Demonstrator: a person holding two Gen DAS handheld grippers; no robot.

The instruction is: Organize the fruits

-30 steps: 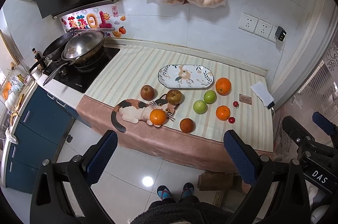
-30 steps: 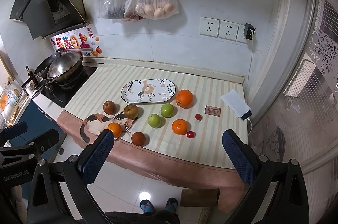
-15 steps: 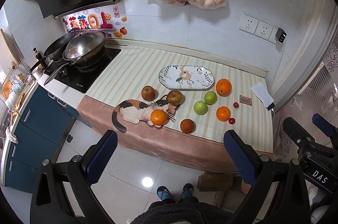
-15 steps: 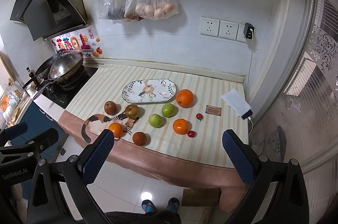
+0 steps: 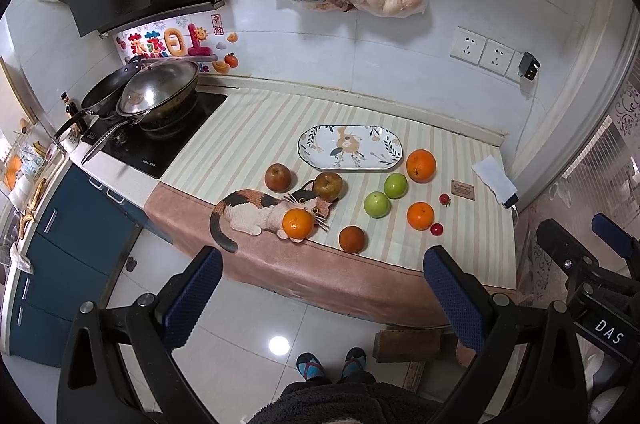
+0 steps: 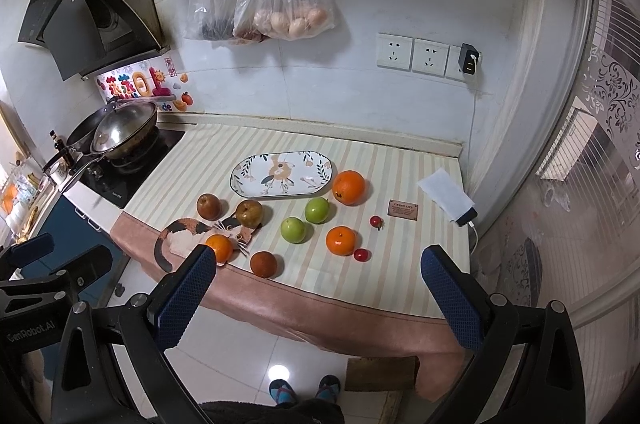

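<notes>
My left gripper and right gripper gape wide, empty, frame bottom; oval plate bare, center frame.

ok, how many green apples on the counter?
2. One green apple sits just off the plate's right end, beside the big orange; the other green apple is nearer the front edge. None look hidden.

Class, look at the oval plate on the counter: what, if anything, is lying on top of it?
No fruit lies on the plate; only its painted pattern shows. The large orange sits beside its right end. What is under the plate is hidden.
</notes>
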